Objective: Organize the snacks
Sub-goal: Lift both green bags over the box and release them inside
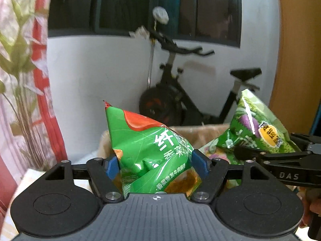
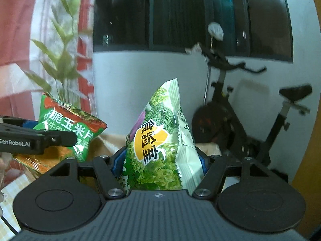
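My left gripper (image 1: 155, 163) is shut on a green and red corn chip bag (image 1: 148, 142) and holds it up in the air; the same bag shows at the left of the right wrist view (image 2: 70, 124). My right gripper (image 2: 160, 160) is shut on a green vegetable snack bag (image 2: 160, 140) with a yellow label; that bag shows at the right of the left wrist view (image 1: 258, 128). Both bags hang above a brown paper-lined container (image 1: 200, 134) just behind them, which also shows in the right wrist view (image 2: 208, 147).
A black exercise bike (image 1: 180, 92) stands against the white wall under a dark window. A plant (image 1: 18, 60) and a red and white curtain are at the left. A checked cloth (image 2: 12, 182) covers the surface below.
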The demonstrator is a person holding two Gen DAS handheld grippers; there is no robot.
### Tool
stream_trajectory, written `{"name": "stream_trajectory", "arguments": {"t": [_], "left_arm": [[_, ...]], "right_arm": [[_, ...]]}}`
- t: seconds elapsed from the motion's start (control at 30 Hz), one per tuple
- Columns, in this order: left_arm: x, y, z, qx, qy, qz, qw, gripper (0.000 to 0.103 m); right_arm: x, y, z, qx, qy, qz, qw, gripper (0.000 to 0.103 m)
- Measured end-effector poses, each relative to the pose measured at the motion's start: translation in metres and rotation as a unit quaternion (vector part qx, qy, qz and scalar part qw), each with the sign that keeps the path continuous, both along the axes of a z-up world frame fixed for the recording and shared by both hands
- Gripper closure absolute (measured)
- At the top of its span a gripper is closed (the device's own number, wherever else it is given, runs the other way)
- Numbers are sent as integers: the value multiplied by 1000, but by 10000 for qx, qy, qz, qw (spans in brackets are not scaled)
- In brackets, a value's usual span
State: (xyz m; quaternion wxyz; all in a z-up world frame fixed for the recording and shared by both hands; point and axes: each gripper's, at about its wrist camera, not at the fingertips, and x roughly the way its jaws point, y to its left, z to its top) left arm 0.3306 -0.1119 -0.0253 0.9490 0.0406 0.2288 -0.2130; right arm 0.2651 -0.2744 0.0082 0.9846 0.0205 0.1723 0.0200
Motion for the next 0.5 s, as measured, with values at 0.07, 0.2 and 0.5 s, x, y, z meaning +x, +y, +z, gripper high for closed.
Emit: {"name": "stream_trajectory", "arguments": {"t": [0.07,0.2,0.5], "left_arm": [[4,1,-3,43,98,7,9999,22],[4,7,-5,58,110,78,9999,13],[-12,19,3,70,98,138,9998,13]], "right_arm": [[5,-4,-8,118,240,-47,9996,31],[8,-8,-17,160,608,-35,9980,19],[-8,-17,-3,394,505,-67,9979,9]]}}
